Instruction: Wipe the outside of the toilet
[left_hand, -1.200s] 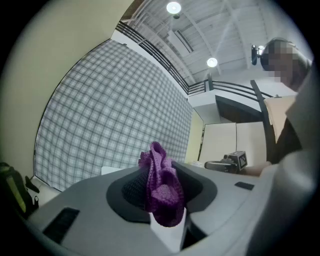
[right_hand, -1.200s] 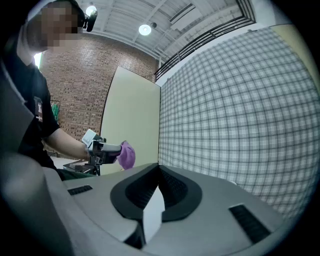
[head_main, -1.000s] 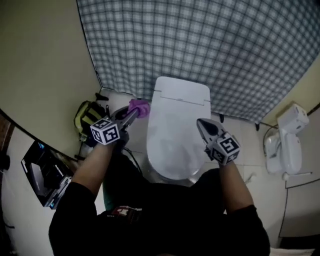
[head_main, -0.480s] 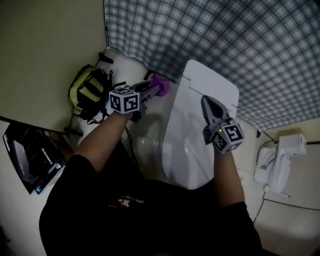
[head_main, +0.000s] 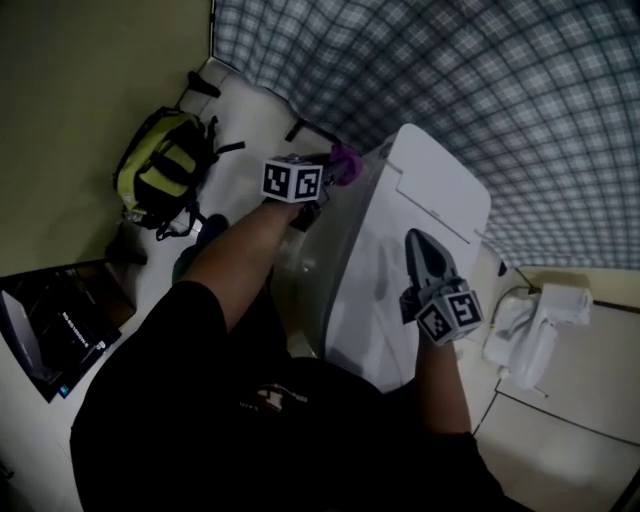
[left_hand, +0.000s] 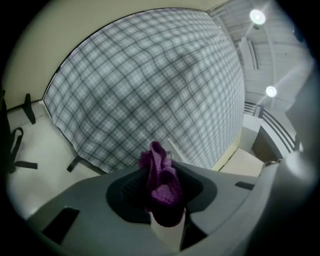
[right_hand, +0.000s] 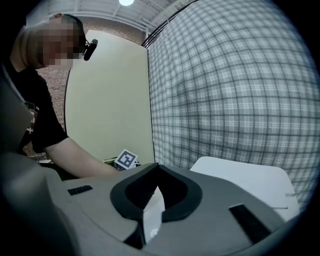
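A white toilet (head_main: 400, 260) with its lid down stands against a checked curtain (head_main: 470, 90). My left gripper (head_main: 335, 170) is shut on a purple knitted cloth (head_main: 345, 165) and holds it at the toilet's left side, near the back. In the left gripper view the purple cloth (left_hand: 161, 185) sits bunched between the jaws. My right gripper (head_main: 418, 240) hovers over the closed lid, jaws shut with nothing in them; its own view shows the white lid (right_hand: 245, 182) just beyond the tips.
A yellow-green and black backpack (head_main: 165, 170) lies on the floor at left. A dark box (head_main: 45, 320) sits at the lower left. A white appliance (head_main: 535, 325) stands on the floor right of the toilet.
The head view has swung so the toilet now sits diagonally. My left gripper has carried the purple cloth along the toilet's left side toward the back. The right gripper stays over the lid.
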